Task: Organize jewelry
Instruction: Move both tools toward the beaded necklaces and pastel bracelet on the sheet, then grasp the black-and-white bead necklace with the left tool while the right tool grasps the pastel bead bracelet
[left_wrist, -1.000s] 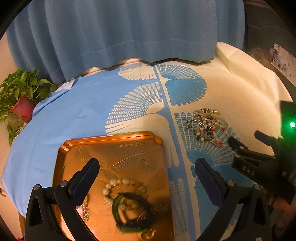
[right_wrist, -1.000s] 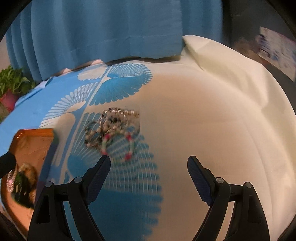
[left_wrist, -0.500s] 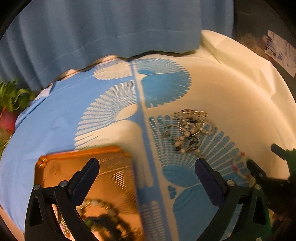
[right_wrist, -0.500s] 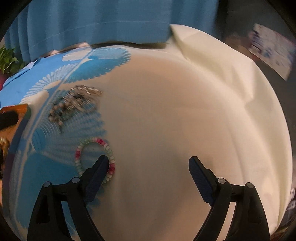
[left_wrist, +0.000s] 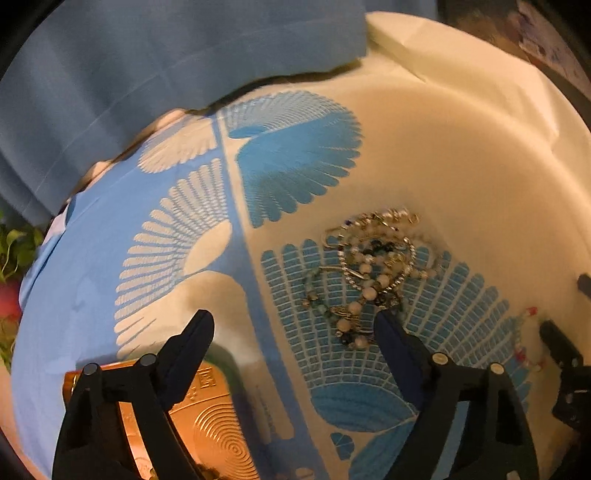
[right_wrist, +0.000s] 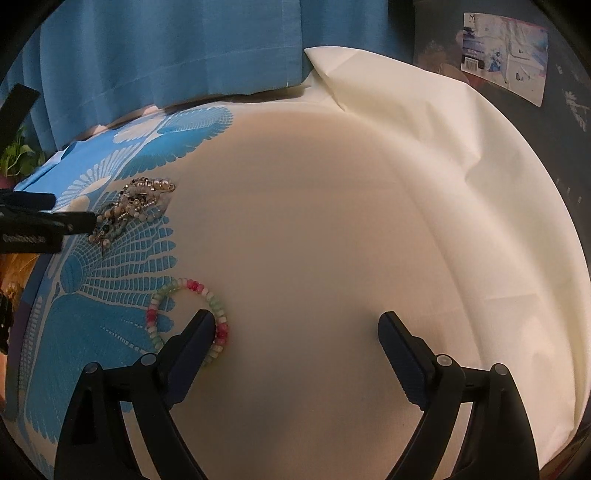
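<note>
A tangled pile of beaded jewelry (left_wrist: 369, 266) lies on the blue-and-cream patterned cloth (left_wrist: 295, 166), just ahead of my open, empty left gripper (left_wrist: 295, 328); its right fingertip (left_wrist: 388, 328) sits at the pile's near edge. The pile also shows in the right wrist view (right_wrist: 133, 206). A pink, green and white bead bracelet (right_wrist: 192, 317) lies apart on the cloth, touching the left fingertip (right_wrist: 201, 328) of my open, empty right gripper (right_wrist: 297, 328). A corner of the copper tray (left_wrist: 207, 424) lies under my left gripper.
A blue curtain (right_wrist: 166, 48) hangs behind the table. A potted plant (left_wrist: 14, 254) stands at the far left. The cloth's folded cream corner (right_wrist: 332, 62) lies at the back right, with a printed packet (right_wrist: 506, 70) beyond it.
My left gripper moved right, from over the tray to the jewelry pile. My right gripper moved right and dragged the pink-green bracelet out of the pile; it now lies apart by the left finger.
</note>
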